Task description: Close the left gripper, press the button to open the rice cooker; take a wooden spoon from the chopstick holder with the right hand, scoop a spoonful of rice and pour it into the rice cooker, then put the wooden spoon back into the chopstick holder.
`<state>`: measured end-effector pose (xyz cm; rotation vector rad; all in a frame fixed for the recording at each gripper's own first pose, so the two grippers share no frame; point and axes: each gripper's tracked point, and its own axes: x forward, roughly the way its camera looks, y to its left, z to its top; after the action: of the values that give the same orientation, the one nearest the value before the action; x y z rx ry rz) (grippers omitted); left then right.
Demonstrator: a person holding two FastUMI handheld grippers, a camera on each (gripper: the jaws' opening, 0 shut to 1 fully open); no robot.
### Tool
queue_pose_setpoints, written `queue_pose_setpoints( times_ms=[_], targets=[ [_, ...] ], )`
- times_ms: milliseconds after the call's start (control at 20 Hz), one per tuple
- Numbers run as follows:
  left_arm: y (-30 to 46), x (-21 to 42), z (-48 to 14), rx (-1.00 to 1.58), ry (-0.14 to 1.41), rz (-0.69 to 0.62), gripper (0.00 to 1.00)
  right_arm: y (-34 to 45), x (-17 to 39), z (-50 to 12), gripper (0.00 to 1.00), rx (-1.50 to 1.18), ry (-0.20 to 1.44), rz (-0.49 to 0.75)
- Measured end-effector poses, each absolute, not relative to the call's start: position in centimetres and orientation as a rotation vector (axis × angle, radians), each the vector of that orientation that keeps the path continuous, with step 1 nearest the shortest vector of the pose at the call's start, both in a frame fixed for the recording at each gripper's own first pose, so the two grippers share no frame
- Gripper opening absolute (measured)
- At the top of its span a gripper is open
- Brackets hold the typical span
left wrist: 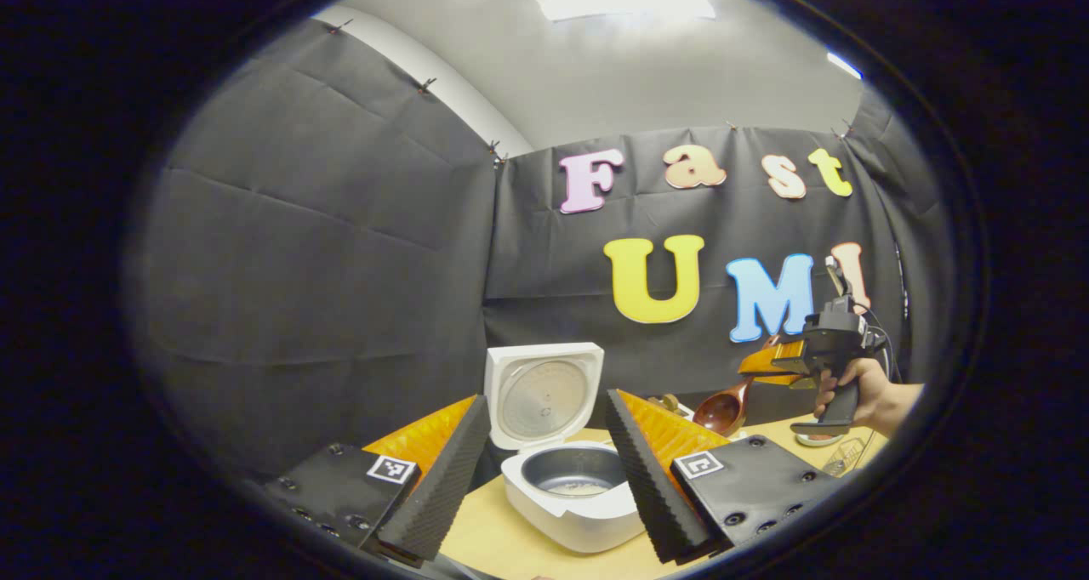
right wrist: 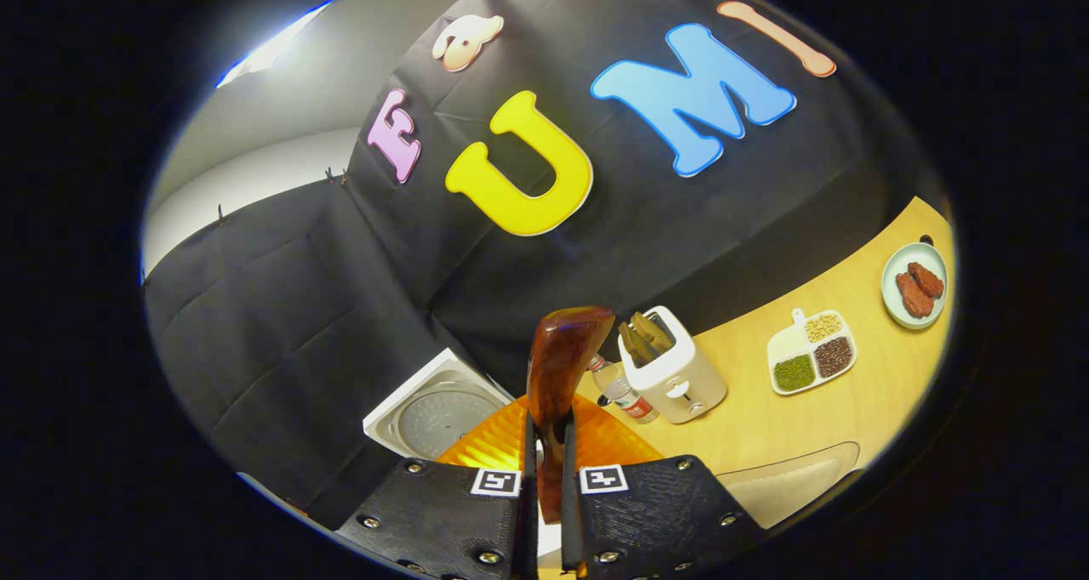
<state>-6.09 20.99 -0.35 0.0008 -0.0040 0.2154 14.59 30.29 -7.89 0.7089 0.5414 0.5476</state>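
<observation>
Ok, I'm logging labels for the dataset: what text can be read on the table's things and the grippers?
Bottle label: too blurred to read.
Toaster front: nothing legible at this size.
Left gripper and right gripper, shut on the wooden spoon: square patterned tags, no words.
Rice cooker: no text visible.

The right gripper [right wrist: 544,469] has both fingers pressed on the handle of the wooden spoon [right wrist: 561,367]; the bowl points up and away. The open lid of the rice cooker [right wrist: 438,414] sits left of the fingers. On the table [right wrist: 766,427]: a white toaster [right wrist: 676,376] with a bottle [right wrist: 621,393] just beside it; a 3-compartment dish [right wrist: 812,352]; a round plate [right wrist: 915,284] farther right.
</observation>
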Motion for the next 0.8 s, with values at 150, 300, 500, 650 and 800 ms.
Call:
queue_pose_setpoints(
  times_ms=[150,300,500,650,800],
  targets=[
    [18.6,-4.7,0.1,-0.011,-0.016,0.170,0.95,26.4,14.7,-8.1,0.11,0.680,0.522,0.493],
    [16.5,-3.6,0.4,-0.017,-0.030,0.138,0.95,22.3,14.5,-8.1,0.11,0.655,0.504,0.437],
    [13.8,-2.7,0.9,-0.035,-0.042,0.103,0.95,17.3,14.5,-8.9,0.11,0.620,0.488,0.372],
    [11.9,-2.2,1.4,-0.034,-0.050,0.078,0.94,13.4,14.2,-9.5,0.11,0.593,0.483,0.316],
    [10.3,-1.7,1.8,-0.029,-0.055,0.059,0.94,10.2,13.9,-10.4,0.11,0.587,0.480,0.265]
  ],
)
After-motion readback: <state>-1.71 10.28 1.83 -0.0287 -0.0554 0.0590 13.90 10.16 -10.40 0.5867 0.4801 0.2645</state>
